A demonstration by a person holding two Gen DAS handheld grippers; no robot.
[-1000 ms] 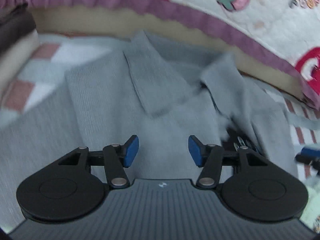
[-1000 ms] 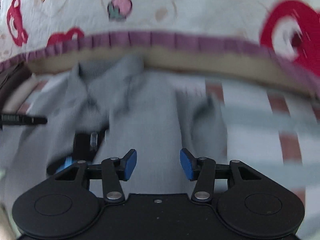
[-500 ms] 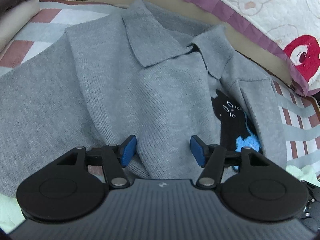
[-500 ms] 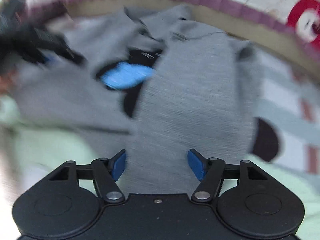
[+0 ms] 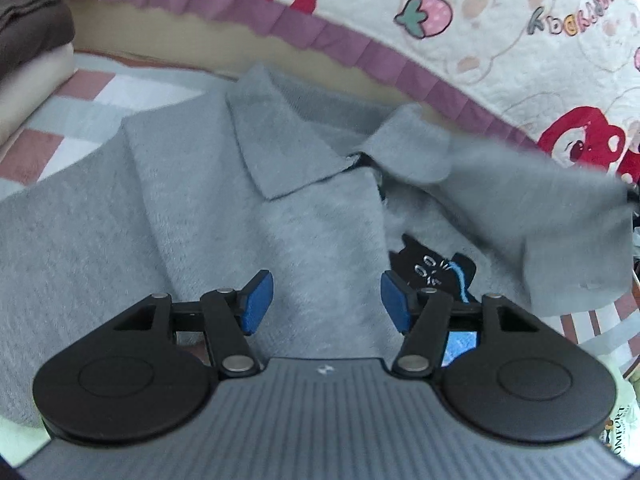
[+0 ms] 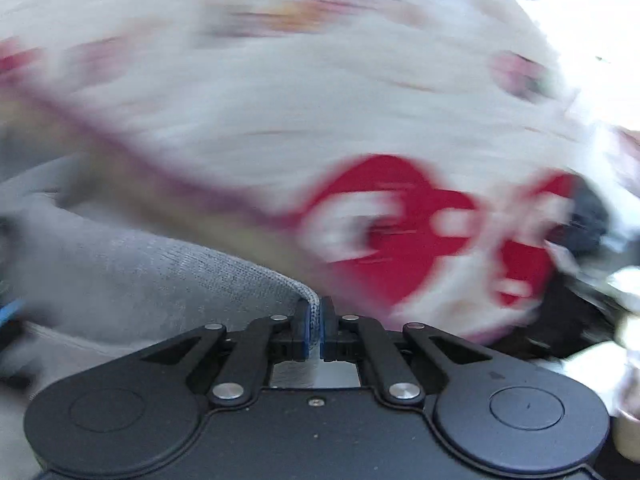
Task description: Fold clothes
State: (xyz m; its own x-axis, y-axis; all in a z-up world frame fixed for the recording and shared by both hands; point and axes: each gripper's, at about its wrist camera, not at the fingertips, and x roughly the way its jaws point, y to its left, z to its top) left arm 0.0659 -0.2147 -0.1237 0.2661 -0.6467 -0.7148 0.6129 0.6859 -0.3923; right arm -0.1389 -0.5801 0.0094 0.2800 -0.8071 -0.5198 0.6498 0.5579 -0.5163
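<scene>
Left wrist view shows you the grey sweater point(image 5: 208, 216) lying front-up on the striped bed cover point(image 5: 76, 96), collar toward the quilt point(image 5: 500, 36) at the far side, with a black cat patch point(image 5: 432, 264) on the chest. Your left tool point(image 5: 326, 300) hovers over the chest with its fingers spread and nothing between them. Your right tool point(image 6: 316, 320) is pressed together on a knit edge of the sweater; in the left view that side's sleeve point(image 5: 540, 216) is lifted and crossing over the body. The right view is too blurred to show more. By my reading you are partway through: one side is being brought in, the other sleeve spreads out flat, and the lengthwise folds look undone. Folded clothes point(image 5: 28, 40) sit stacked at far left.
</scene>
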